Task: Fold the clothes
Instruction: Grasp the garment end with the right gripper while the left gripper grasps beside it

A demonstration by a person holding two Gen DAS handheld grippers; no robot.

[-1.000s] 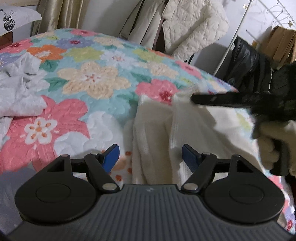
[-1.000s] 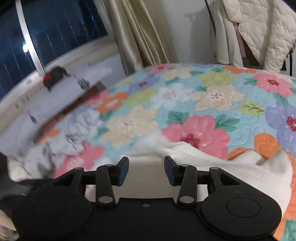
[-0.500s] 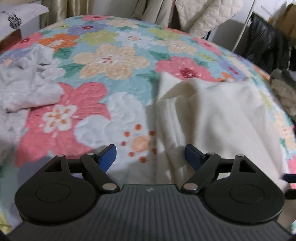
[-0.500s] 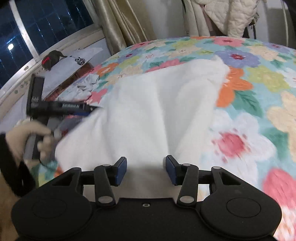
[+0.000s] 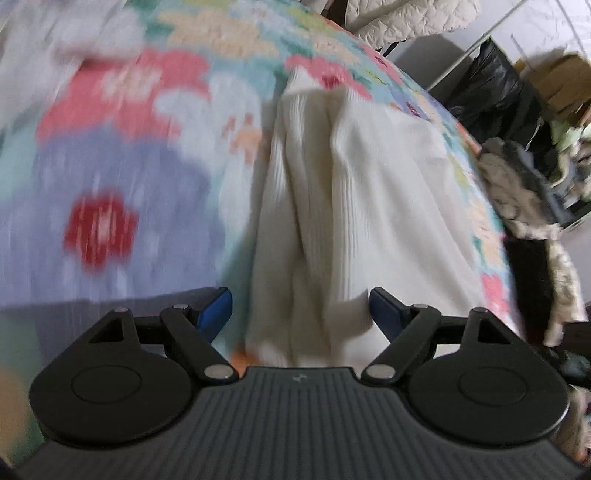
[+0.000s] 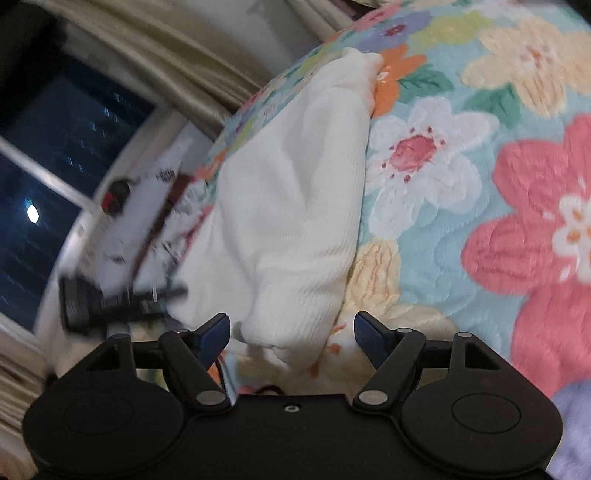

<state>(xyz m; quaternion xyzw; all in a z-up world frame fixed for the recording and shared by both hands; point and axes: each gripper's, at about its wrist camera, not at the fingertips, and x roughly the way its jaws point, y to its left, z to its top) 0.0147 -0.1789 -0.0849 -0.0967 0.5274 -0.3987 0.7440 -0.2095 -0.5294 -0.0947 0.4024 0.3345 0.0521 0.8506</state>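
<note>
We see a bed covered by a quilted floral bedspread [image 5: 122, 177], its stitched surface puffed into large pink, cream, purple and white flowers on a teal ground; it is smeared with motion blur on the left of the left wrist view and sharper in the right wrist view [image 6: 461, 177]. On it lies the cream ribbed knit garment [image 5: 388, 192], soft and thick, gathered into long lengthwise folds in the left wrist view. In the right wrist view the same garment [image 6: 291, 206] appears as a rounded, tapering mass with a fine waffle-like weave, running away toward the far edge of the bed.

Our left claw [image 5: 299, 306] stands with its blue-tipped fingers wide apart, the near end of the garment lying between them, not pinched. Our right claw [image 6: 291, 328] is likewise spread, with the garment's rounded near end between its tips.

Only the left wrist view shows the white quilted jacket [image 5: 402, 18] hanging beyond the bed. Only the right wrist view shows the dark window [image 6: 55, 147], the beige satin curtain [image 6: 177, 48], and the left claw from the side [image 6: 110, 299], blurred.
</note>
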